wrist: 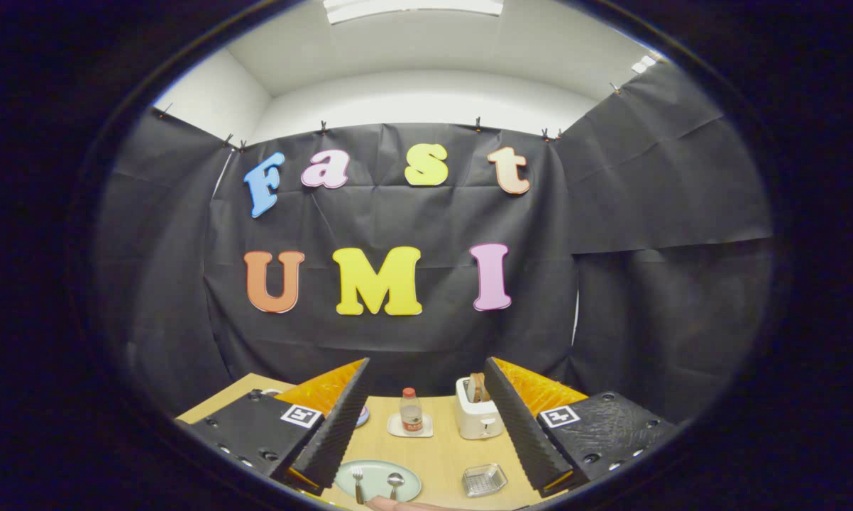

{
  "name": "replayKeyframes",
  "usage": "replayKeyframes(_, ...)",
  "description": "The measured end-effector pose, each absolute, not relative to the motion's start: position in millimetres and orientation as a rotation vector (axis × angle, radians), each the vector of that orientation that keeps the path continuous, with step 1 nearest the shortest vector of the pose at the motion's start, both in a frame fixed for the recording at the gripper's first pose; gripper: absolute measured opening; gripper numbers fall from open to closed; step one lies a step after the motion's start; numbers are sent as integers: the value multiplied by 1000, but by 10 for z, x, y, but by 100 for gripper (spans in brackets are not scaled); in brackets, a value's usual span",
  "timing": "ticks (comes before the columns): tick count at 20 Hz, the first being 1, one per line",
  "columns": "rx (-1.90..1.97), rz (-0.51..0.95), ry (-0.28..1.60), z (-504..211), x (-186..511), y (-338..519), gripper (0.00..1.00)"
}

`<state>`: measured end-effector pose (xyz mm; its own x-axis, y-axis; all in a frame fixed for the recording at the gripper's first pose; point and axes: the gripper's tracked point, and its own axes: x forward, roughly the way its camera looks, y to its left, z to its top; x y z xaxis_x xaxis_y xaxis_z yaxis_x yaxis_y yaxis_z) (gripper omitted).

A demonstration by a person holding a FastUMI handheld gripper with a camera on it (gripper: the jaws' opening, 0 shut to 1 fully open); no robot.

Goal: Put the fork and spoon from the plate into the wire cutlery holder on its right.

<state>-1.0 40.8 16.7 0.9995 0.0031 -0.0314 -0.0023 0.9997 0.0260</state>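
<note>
The gripper (426, 426) hangs above the table (441, 454), fingers spread wide and holding nothing. Between them below, the fork (358, 482) and spoon (394, 484) lie on the plate (377, 479), with the wire holder (485, 480) to its right. Beyond stand a bottle (411, 411) and toaster (477, 415).

A pale green plate (378, 480) is seen on a light wooden table (441, 454), with a silver fork (358, 481) and spoon (394, 482), a red-capped bottle (411, 410), and a white toaster (477, 415)
</note>
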Motion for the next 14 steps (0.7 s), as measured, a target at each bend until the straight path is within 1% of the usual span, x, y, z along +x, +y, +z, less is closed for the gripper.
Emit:
replayKeyframes(5, 8, -9, 24, 192, -6, 375, 96)
replayKeyframes(11, 5, -3, 93, -112, 52, 395, 96)
replayKeyframes(14, -11, 11, 134, -390, 146, 469, 96)
